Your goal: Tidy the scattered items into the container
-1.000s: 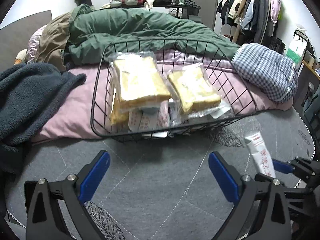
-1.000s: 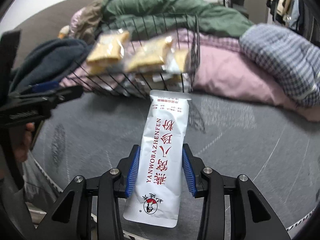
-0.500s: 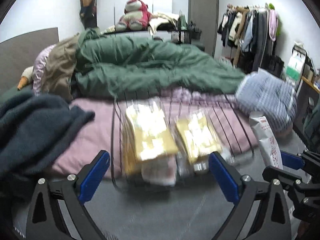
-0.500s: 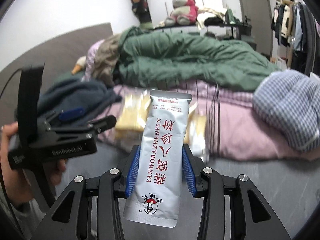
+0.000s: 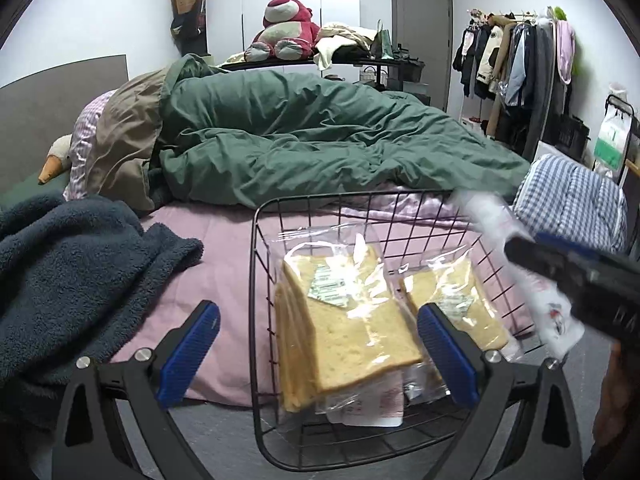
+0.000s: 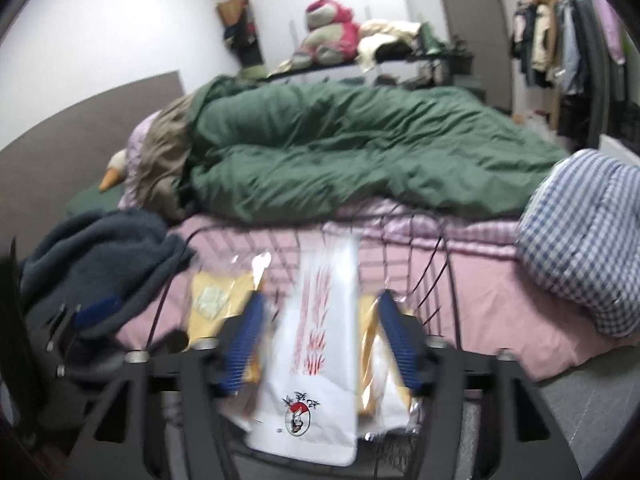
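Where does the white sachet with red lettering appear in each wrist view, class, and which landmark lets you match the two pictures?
Left wrist view: the white sachet with red lettering is blurred at the right, over the right rim of the black wire basket.
Right wrist view: the sachet is bottom centre, between the opened blue jaws of the right gripper.
Shared landmark: the pink plush bear.

green duvet [image 5: 320, 140], blue fleece blanket [image 5: 72, 272], pink plush bear [image 5: 286, 24]
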`<act>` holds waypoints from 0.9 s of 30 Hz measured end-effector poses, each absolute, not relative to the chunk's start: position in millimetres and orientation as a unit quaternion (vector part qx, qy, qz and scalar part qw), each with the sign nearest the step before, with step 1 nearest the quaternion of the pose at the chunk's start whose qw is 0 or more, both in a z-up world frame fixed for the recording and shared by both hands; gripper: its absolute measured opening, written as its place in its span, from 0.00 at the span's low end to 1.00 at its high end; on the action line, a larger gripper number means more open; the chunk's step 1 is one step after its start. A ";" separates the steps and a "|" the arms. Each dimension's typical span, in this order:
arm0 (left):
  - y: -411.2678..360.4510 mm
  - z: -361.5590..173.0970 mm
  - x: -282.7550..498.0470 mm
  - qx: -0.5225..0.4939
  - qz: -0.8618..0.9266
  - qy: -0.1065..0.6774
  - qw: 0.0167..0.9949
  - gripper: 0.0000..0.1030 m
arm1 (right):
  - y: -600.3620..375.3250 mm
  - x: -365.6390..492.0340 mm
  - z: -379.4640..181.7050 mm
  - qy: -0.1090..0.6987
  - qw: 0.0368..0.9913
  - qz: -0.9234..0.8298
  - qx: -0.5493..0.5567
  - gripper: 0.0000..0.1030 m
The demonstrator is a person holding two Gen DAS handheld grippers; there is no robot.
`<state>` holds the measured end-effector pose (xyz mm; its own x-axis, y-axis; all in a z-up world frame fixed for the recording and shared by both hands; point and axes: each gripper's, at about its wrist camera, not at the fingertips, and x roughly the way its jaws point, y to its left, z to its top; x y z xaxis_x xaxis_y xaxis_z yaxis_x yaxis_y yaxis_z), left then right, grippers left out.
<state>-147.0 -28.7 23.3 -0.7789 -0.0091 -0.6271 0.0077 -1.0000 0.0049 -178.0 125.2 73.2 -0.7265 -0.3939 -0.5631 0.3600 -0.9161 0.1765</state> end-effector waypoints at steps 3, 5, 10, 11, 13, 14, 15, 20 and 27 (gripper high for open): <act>-29.2 24.0 -146.8 0.332 -0.943 0.006 0.004 0.96 | 126.8 -176.3 77.2 -0.034 0.199 -0.932 0.299 0.70; -26.6 25.1 -144.2 0.329 -0.944 0.001 -0.002 0.96 | 128.1 -175.2 76.1 -0.030 0.193 -0.933 0.301 0.70; -20.1 28.0 -135.0 0.324 -0.946 -0.011 -0.009 0.96 | 139.4 -165.6 67.9 -0.022 0.199 -0.927 0.317 0.70; -19.1 28.7 -132.8 0.322 -0.946 -0.009 -0.010 0.96 | 142.9 -161.3 66.6 -0.018 0.196 -0.927 0.318 0.70; -15.2 30.5 -126.5 0.318 -0.948 -0.010 -0.009 0.96 | 148.9 -152.1 64.2 -0.011 0.194 -0.925 0.327 0.70; -13.3 30.8 -123.6 0.317 -0.948 -0.010 -0.007 0.96 | 151.1 -147.8 62.5 -0.007 0.194 -0.923 0.331 0.70; -10.9 30.7 -120.6 0.318 -0.948 -0.011 -0.007 0.96 | 153.0 -142.2 61.1 0.000 0.195 -0.922 0.336 0.70; 4.5 31.1 -94.7 0.324 -0.946 -0.022 -0.013 0.96 | 164.0 -112.7 54.7 0.024 0.187 -0.915 0.358 0.70; 3.5 33.6 -54.3 0.345 -0.938 0.011 0.001 0.96 | 173.7 -66.6 46.3 0.041 0.135 -0.907 0.398 0.73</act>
<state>-54.3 3.5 33.6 -0.7614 0.0062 -0.6482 0.0084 -0.9998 -0.0194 -66.6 173.7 46.3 -0.6471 -0.2118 -0.7324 0.2773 -0.9602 0.0327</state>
